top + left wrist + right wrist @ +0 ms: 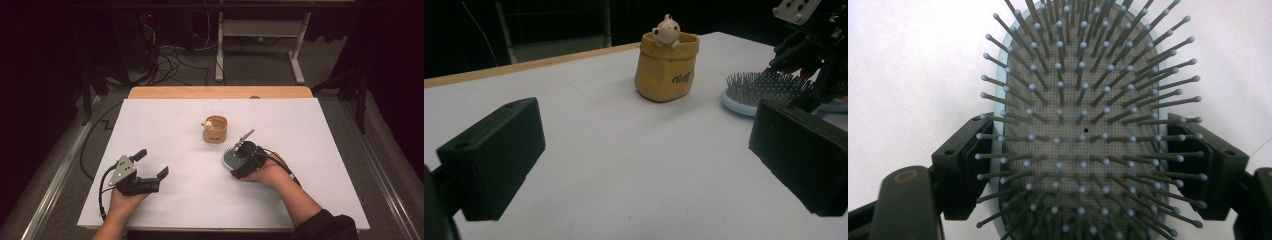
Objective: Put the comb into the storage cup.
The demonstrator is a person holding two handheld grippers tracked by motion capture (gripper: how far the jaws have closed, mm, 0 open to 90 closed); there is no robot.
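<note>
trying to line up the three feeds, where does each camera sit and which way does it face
High view: above the person's side, facing forward and down on the white table; both forearms, left hand-held gripper, right hand-held gripper.
Left gripper view: rides low on the left hand-held gripper, looking across at the tan pouch; its two black jaws stand apart.
Right gripper view: looks down on the hairbrush, jaws flanking its sides.
Shared: high and left gripper views both show pouch, hairbrush and right hand-held gripper.
</note>
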